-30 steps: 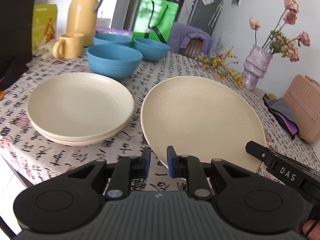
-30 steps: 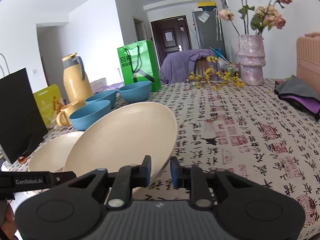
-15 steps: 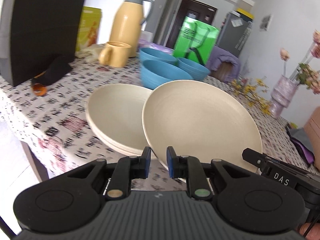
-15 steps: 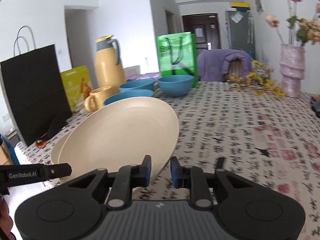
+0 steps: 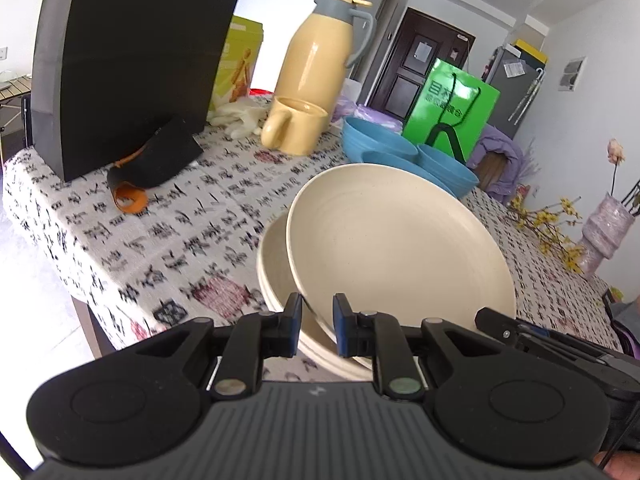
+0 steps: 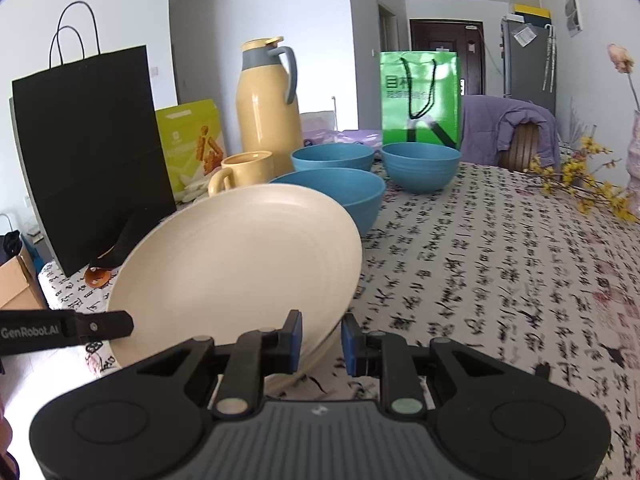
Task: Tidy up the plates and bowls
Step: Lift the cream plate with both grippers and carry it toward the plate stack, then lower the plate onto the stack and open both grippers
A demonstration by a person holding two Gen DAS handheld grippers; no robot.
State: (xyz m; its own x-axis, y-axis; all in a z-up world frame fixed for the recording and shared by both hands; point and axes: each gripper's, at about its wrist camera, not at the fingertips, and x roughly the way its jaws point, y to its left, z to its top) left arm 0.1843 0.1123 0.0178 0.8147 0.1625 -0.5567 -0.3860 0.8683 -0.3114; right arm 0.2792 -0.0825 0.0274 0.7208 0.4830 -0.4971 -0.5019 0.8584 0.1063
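My left gripper and right gripper each pinch the near rim of the cream plate, tilted above the plate stack; stiff, light, slick, so I grip its edge.

Cream plate – round, faintly ringed, tilted, raised partly over a stack of matching cream plates on the patterned tablecloth. Three blue bowls – upright and empty, clustered just behind the plates.
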